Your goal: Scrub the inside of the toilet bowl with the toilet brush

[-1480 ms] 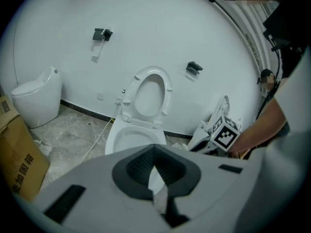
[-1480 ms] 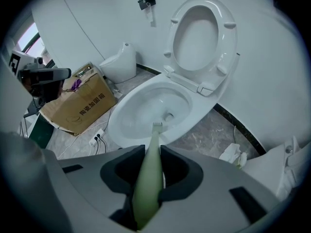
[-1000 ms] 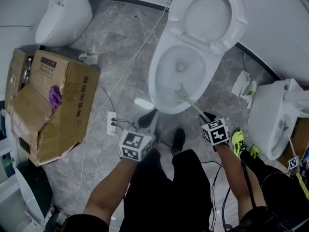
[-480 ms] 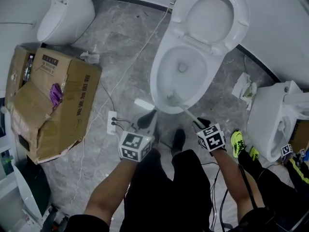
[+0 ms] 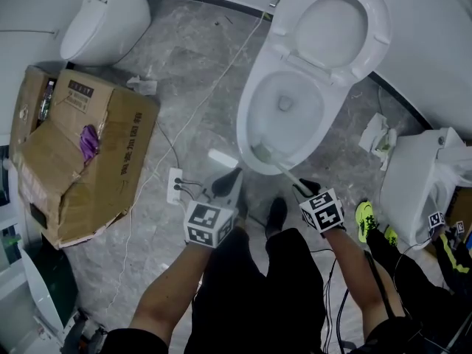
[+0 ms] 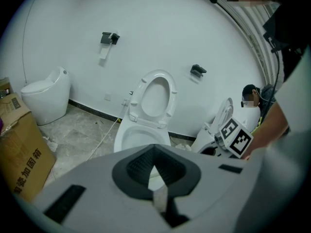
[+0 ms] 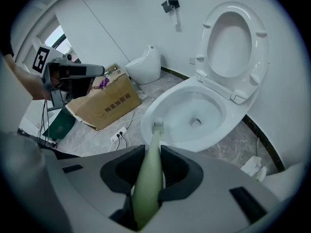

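Observation:
The white toilet bowl (image 5: 295,87) stands with seat and lid (image 5: 335,28) raised. My right gripper (image 5: 302,186) is shut on the pale green handle of the toilet brush (image 5: 286,172). The brush's head (image 5: 261,153) lies inside the bowl against its near left wall. In the right gripper view the handle (image 7: 148,178) runs out between the jaws of the right gripper (image 7: 153,152) to the bristle head (image 7: 158,126) at the bowl's (image 7: 194,115) near edge. My left gripper (image 5: 227,184) hangs shut and empty over the floor, left of the bowl. The left gripper (image 6: 154,148) faces the toilet (image 6: 141,135).
A torn cardboard box (image 5: 74,153) sits at the left. A second toilet (image 5: 103,13) is at the far left, a third (image 5: 417,183) at the right. A power strip (image 5: 175,185) with cables lies near my left gripper. Crumpled paper (image 5: 376,135) and another person's green shoe (image 5: 365,216) are on the right.
The brush head has slid leftward along the bowl's near wall, and my right gripper shifted a little left with it. The left gripper has stayed where it was.

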Available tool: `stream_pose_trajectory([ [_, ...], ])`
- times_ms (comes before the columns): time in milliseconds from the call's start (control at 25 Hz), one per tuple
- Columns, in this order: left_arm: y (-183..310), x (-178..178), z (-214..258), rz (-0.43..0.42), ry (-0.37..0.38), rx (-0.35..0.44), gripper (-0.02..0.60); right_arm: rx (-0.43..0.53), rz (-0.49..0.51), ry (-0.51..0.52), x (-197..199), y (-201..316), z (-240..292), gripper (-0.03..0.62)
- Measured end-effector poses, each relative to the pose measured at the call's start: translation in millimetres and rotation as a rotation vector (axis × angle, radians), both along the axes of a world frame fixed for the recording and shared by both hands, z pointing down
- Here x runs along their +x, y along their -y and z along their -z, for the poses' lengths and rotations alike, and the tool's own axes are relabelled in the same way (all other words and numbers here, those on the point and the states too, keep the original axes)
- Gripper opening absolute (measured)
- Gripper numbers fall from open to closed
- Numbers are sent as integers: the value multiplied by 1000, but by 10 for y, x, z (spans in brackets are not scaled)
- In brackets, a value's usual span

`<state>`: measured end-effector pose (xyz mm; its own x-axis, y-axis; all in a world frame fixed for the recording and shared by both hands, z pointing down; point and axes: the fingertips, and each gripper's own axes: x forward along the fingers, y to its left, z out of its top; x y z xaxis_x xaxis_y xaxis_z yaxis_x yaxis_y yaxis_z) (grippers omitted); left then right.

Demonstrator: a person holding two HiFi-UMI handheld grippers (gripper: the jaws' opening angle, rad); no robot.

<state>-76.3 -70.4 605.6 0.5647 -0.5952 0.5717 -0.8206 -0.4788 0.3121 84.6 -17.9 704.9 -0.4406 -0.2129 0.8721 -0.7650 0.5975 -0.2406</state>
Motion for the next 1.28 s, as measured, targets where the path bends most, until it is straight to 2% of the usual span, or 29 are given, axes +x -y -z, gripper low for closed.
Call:
stream_pose_trajectory([
  [480,182,-72,-40,-19,-13,1,8,45,-5,-9,-214,433,-10,106],
  [1280,685,-34,-23,-73,-27,10,8,103,-69,-44,-235,1125,-27,106],
])
